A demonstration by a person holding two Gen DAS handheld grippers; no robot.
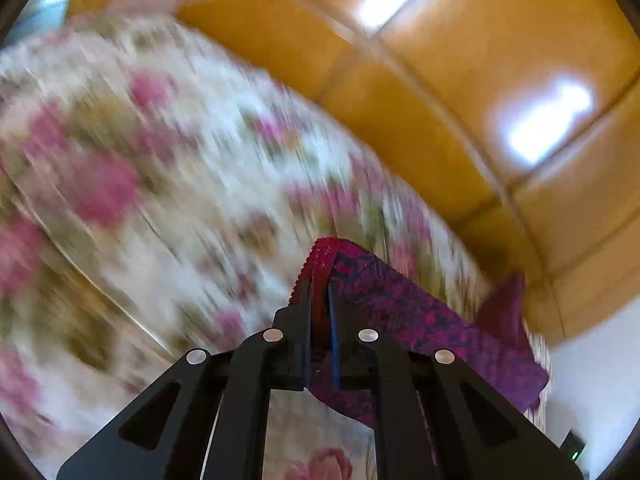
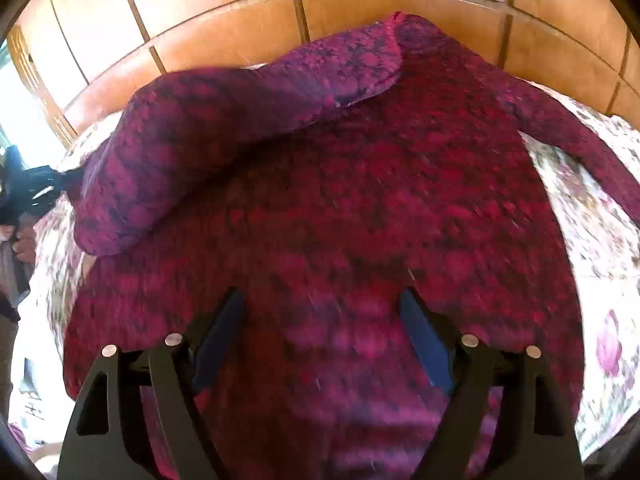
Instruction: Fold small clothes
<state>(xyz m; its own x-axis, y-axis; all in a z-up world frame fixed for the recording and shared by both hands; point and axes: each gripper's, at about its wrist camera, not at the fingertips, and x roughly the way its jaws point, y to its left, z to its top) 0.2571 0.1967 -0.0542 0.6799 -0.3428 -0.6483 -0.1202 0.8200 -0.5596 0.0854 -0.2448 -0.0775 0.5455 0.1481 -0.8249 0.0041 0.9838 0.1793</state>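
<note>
My left view is smeared with motion blur across the bedspread [image 1: 120,168] ahead of the gripper, and two glare patches burn on the wood [image 1: 460,60] beyond. My right view is softer than sharp, bright daylight blowing out its left edge. Both bend and darken at the rims.

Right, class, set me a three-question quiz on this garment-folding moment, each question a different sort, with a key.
1. True or false: the left gripper is clamped on the magenta garment.
2. The right gripper is: A) shut on a sleeve, B) open above the garment, C) out of view.
3. Fill in: the garment lies on a ____-patterned bedspread.

Key: 1 true; 2 B; 3 floral. The right gripper's fingers stand wide apart, with nothing pinched.
</note>
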